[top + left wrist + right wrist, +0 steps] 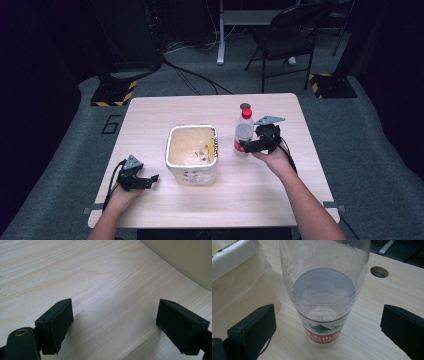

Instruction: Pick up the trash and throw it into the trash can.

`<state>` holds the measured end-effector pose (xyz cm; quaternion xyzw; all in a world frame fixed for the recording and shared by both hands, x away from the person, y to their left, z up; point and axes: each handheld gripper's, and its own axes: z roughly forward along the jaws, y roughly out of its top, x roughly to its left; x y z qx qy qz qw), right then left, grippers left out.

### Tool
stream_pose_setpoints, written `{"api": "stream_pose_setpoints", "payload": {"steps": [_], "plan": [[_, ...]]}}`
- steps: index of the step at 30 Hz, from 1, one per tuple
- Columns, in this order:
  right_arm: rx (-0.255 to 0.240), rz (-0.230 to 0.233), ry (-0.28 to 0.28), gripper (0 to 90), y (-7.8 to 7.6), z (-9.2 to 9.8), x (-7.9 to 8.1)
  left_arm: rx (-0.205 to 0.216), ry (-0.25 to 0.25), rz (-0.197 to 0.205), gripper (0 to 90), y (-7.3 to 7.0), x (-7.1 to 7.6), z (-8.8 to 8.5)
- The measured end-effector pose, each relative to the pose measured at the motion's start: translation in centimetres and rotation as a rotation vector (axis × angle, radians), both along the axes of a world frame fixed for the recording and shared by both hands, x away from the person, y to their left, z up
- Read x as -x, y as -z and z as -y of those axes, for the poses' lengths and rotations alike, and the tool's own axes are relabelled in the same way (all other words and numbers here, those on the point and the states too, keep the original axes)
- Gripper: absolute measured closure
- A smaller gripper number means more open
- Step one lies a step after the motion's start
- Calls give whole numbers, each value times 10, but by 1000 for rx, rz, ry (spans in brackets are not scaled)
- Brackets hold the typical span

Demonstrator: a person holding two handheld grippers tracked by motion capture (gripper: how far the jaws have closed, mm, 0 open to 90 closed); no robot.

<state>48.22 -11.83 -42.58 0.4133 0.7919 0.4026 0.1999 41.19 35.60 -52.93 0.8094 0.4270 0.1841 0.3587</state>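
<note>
A red-capped plastic bottle (244,131) stands at three o'clock of the cream bin (192,152), between the right gripper's (248,145) spread fingers; the left gripper (148,181) rests open on the table (150,110) at eight o'clock.

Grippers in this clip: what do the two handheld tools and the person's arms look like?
Both are black two-jaw tools. The left gripper and the right gripper each carry a grey three-cornered plate on top and trail a black cable. Up close the jaws are blocky, with flat dark pads; a brass-coloured eyelet sits by the left one. The forearms are bare, with no sleeves in view.
</note>
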Motion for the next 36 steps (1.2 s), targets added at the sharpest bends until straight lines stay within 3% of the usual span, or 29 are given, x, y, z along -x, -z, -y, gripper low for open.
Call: {"api": "stream_pose_setpoints", "payload": {"steps": [11, 20, 26, 36], "plan": [[-12, 22, -16, 81, -8, -9, -8, 0, 0, 0, 140, 0, 0, 0], [-26, 29, -17, 144, -5, -12, -13, 0, 0, 0, 139, 0, 0, 0], [-18, 49, -55, 281, -6, -15, -11, -1, 1, 0, 139, 0, 0, 0], [2, 65, -63, 286, -10, -18, -5, 0, 1, 0, 139, 0, 0, 0]]}}
